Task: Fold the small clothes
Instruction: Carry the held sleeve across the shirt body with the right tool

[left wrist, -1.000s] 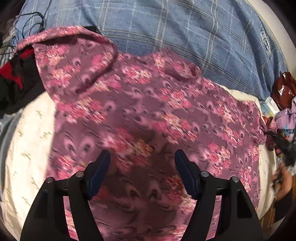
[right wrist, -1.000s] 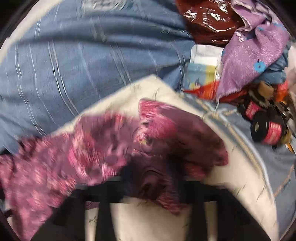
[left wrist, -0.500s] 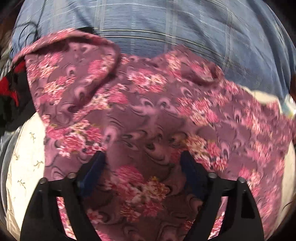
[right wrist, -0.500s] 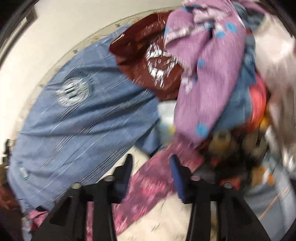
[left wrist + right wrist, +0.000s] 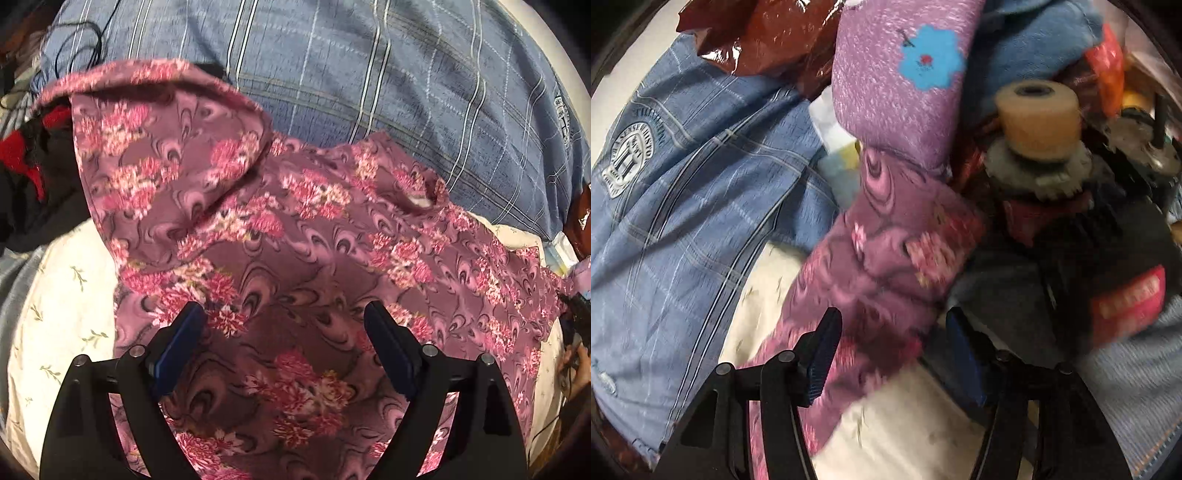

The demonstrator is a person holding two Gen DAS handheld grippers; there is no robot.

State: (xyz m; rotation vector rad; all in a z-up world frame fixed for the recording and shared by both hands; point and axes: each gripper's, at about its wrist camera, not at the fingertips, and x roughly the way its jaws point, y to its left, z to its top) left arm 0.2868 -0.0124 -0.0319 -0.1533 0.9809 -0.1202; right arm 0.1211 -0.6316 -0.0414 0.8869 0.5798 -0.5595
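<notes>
Floral maroon garment [image 5: 295,258] is lying spread across the cream bedsheet [image 5: 62,295] for folding; the left gripper [image 5: 284,350] is hovering wide apart, while the right gripper [image 5: 890,354], jaws just opening, is straddling one loose end, gripping nothing.

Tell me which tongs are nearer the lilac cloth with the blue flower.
Right. The right tongs point at the lilac cloth just ahead, past the floral garment's end. The left tongs are over the garment's middle.

floral garment [image 5: 303,236] runs off the bottom edge — its far end [image 5: 886,251] blurred.
</notes>
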